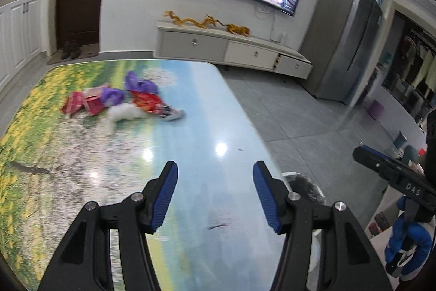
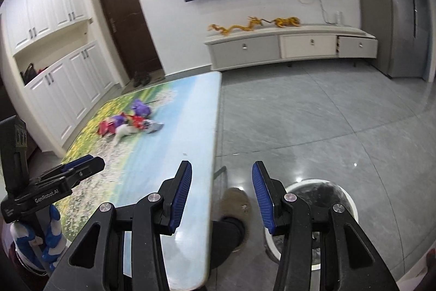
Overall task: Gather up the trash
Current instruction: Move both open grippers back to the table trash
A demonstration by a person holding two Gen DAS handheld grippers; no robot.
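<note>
A: Foreground, bottom of frame: left tool (image 1: pixel 215 194) spread wide over the worktop (image 1: pixel 190 154), gripping nothing.
B: Right tool (image 2: pixel 222 192) likewise, fully apart and empty, straddling the worktop's edge above the bin (image 2: pixel 327 190) at lower right.
A: Farther up, left of centre, the trash (image 1: pixel 120 102) lies heaped: red, purple, white.
</note>
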